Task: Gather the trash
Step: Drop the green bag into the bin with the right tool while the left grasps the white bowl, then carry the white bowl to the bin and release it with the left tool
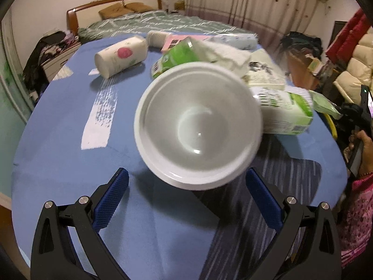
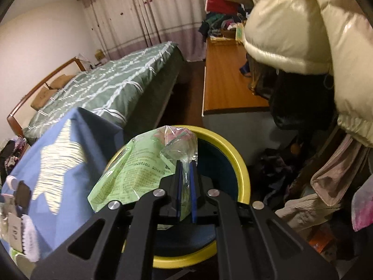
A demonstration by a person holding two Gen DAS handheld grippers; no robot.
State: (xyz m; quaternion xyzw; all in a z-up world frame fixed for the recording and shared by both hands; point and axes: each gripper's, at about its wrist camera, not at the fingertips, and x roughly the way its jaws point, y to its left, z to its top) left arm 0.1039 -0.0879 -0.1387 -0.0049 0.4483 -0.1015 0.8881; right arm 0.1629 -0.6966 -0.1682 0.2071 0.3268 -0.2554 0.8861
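two grippers: my left gripper (image 1: 186, 200) gapes wide before a white paper cup (image 1: 198, 126) on the counter (image 1: 58, 140). my right gripper (image 2: 185, 175) pinches a green plastic wrapper (image 2: 137, 163) over the yellow-rimmed bin (image 2: 242, 170).

Left wrist view: bowl (image 1: 198, 126) sits on worktop (image 1: 58, 163), just ahead of left gripper (image 1: 186, 182), between its spread fingers. Cartons (image 1: 286, 109) right of and behind bowl; tipped cup (image 1: 121, 56) behind-left. Bed (image 1: 163, 21) beyond worktop. Right wrist view: right gripper (image 2: 185, 163) holds wrapper (image 2: 139, 168) over bin (image 2: 242, 170), bin right of worktop.
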